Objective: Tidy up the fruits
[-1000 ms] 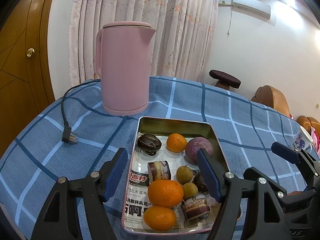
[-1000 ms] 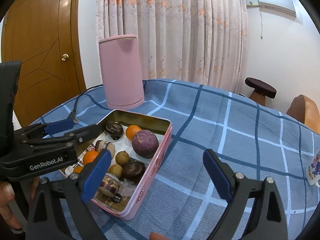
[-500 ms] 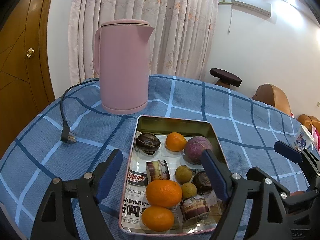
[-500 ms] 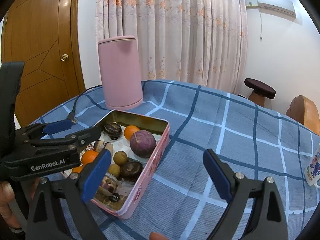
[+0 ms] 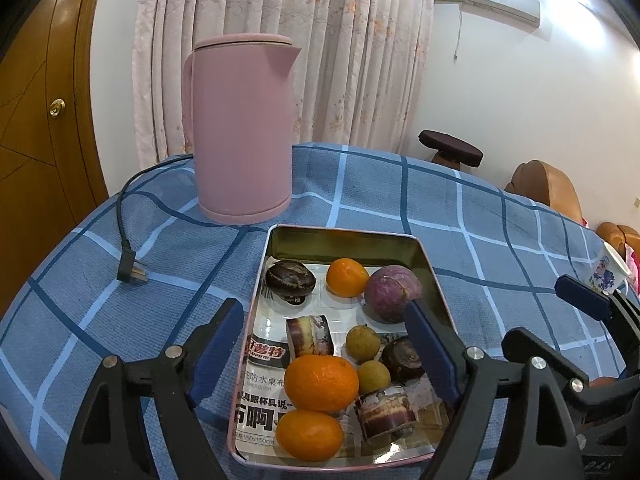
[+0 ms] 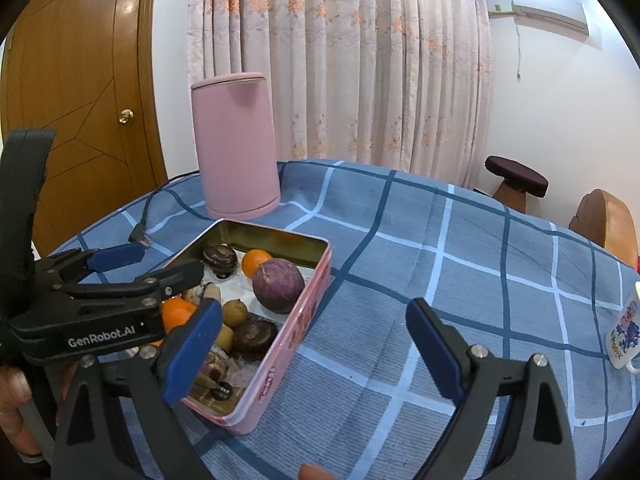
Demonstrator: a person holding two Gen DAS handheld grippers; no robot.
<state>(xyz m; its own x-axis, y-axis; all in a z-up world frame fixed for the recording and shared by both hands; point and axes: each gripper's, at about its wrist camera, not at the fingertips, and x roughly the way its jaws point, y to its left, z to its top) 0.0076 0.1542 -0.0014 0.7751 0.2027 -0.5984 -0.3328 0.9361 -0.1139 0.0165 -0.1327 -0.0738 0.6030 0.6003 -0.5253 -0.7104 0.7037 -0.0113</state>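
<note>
A pink metal tin (image 5: 426,258) (image 6: 308,312) sits on the blue checked tablecloth and holds several fruits: oranges (image 5: 321,382), a purple round fruit (image 5: 392,293) (image 6: 279,286), dark passion fruits (image 5: 290,279), small brown longans (image 5: 362,342) and cut sugarcane pieces (image 5: 309,336). My left gripper (image 5: 326,356) is open and empty, its fingers straddling the tin's near half from above. My right gripper (image 6: 314,354) is open and empty, over the cloth just right of the tin.
A pink electric kettle (image 5: 240,128) (image 6: 236,146) stands behind the tin, its black cord and plug (image 5: 130,272) lying on the cloth to the left. A printed cup (image 6: 624,336) stands at the table's right edge. A wooden door, stool and chairs are beyond.
Both grippers have drawn back a little and risen; the tin and kettle look slightly farther. Both stay open and empty. The fruits have not moved.
</note>
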